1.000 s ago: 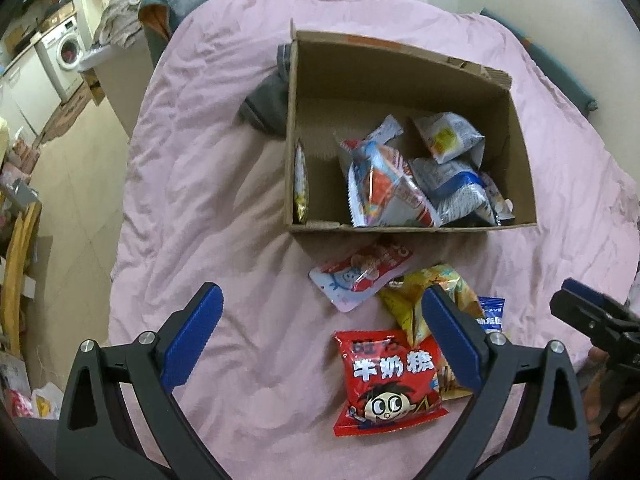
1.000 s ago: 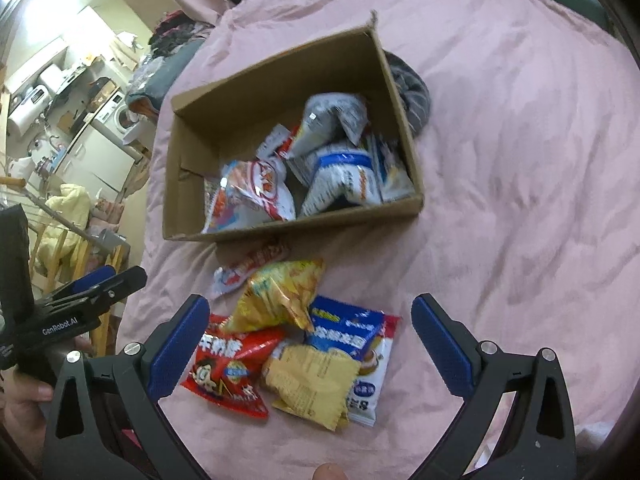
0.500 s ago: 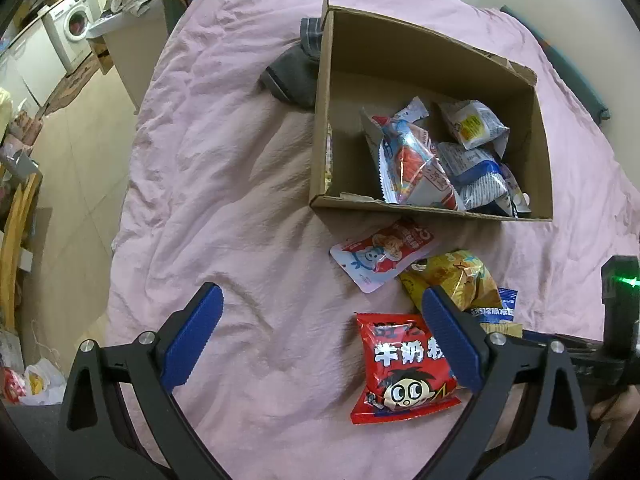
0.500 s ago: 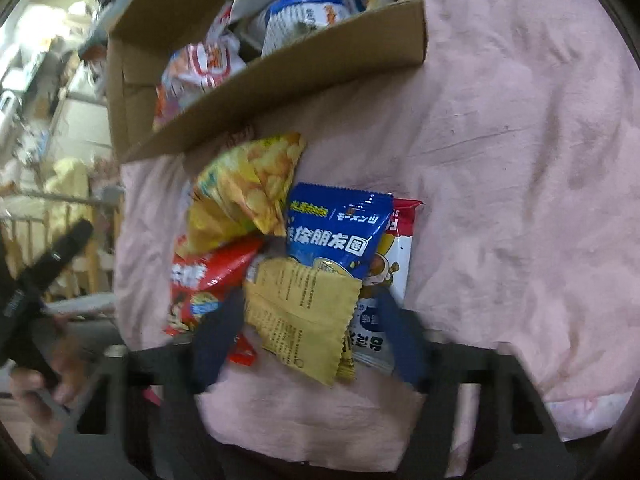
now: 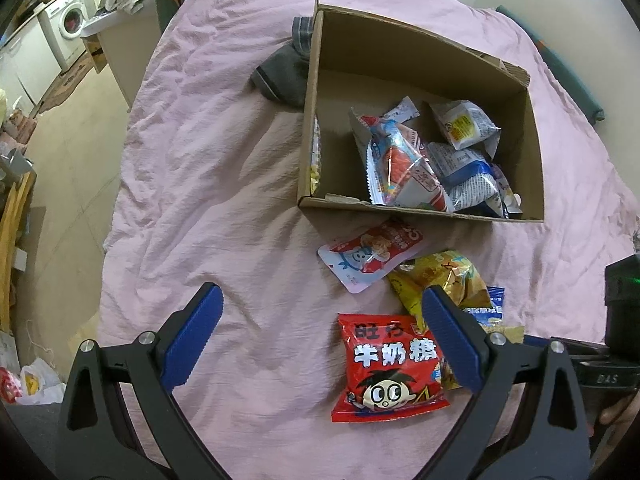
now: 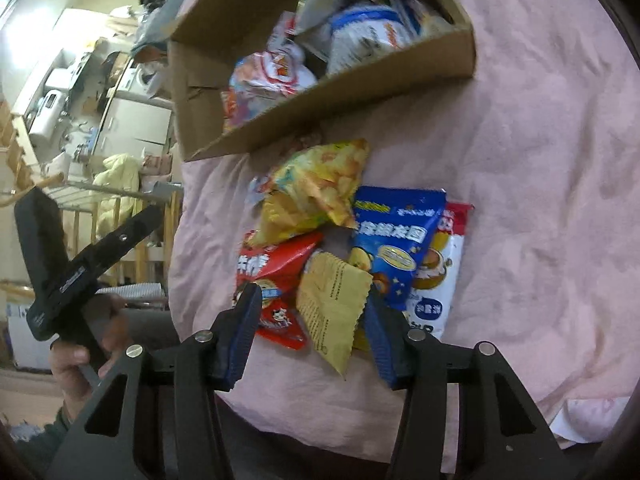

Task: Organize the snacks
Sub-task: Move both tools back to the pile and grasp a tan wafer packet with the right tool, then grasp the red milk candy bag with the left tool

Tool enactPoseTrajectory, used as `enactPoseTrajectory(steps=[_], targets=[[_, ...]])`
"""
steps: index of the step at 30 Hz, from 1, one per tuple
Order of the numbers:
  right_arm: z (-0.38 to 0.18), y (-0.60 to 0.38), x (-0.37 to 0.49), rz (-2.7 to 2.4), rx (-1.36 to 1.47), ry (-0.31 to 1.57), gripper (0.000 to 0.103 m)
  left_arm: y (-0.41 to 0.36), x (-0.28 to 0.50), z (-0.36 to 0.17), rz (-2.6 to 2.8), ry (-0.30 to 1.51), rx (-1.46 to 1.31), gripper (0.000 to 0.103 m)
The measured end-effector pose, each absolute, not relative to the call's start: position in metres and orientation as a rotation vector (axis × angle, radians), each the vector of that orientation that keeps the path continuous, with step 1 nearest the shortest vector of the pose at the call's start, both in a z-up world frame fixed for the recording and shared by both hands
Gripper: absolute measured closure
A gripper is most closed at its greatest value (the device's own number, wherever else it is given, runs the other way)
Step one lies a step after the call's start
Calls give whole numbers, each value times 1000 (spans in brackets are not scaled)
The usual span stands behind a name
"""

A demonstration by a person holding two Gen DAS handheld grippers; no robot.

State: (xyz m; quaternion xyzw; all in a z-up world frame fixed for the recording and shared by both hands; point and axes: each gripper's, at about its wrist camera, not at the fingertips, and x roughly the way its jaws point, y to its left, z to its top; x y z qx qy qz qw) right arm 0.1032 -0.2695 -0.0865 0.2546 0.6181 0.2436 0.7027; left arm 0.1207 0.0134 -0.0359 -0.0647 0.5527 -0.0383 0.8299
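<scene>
A cardboard box (image 5: 316, 92) on the pink bed holds several snack packets (image 5: 404, 168); it also shows in the right wrist view (image 6: 320, 116). In front of it lie loose packets: a red one (image 5: 390, 368), a white-and-red one (image 5: 372, 256), a yellow chip bag (image 5: 440, 276). In the right wrist view I see the chip bag (image 6: 316, 188), the red packet (image 6: 276, 276), a blue packet (image 6: 394, 240) and a tan packet (image 6: 332, 304). My left gripper (image 5: 320, 336) is open, above the bed left of the red packet. My right gripper (image 6: 312, 332) is partly closed around the tan packet, its fingers not pressing it.
A grey garment (image 5: 284, 72) lies against the box's far left corner. The bed's left edge drops to a tiled floor (image 5: 68, 128) with a washing machine (image 5: 68, 24). The bed's near edge (image 6: 360, 436) is just below the right gripper.
The right gripper dropped low onto the loose pile and its fingers narrowed around the tan packet. The left gripper shifted slightly left and stayed open.
</scene>
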Motion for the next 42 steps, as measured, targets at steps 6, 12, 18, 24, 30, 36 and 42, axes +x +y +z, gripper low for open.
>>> enactPoseTrajectory(steps=[6,12,18,24,30,36,42], targets=[[-113,-243,113,536,533,1470,62,16,123,-41,-67,1193,-155,5],[-125,-231,126,493,473,1488,90,5,123,-44,-86,1203,-114,5],[-105,-256,114,473,470,1414,94,-8,119,-74,-136,1343,-135,5],[-88,-293,102,425,519,1331,94,-45,110,-99,-221,1444,-116,5],[-86,-301,95,438,516,1322,94,-70,108,-122,-196,1496,-1,5],[-86,-296,96,438,522,1315,94,-69,107,-134,-210,1535,-36,22],[-80,-292,93,464,499,1297,94,-65,93,-120,-235,1503,-31,41]])
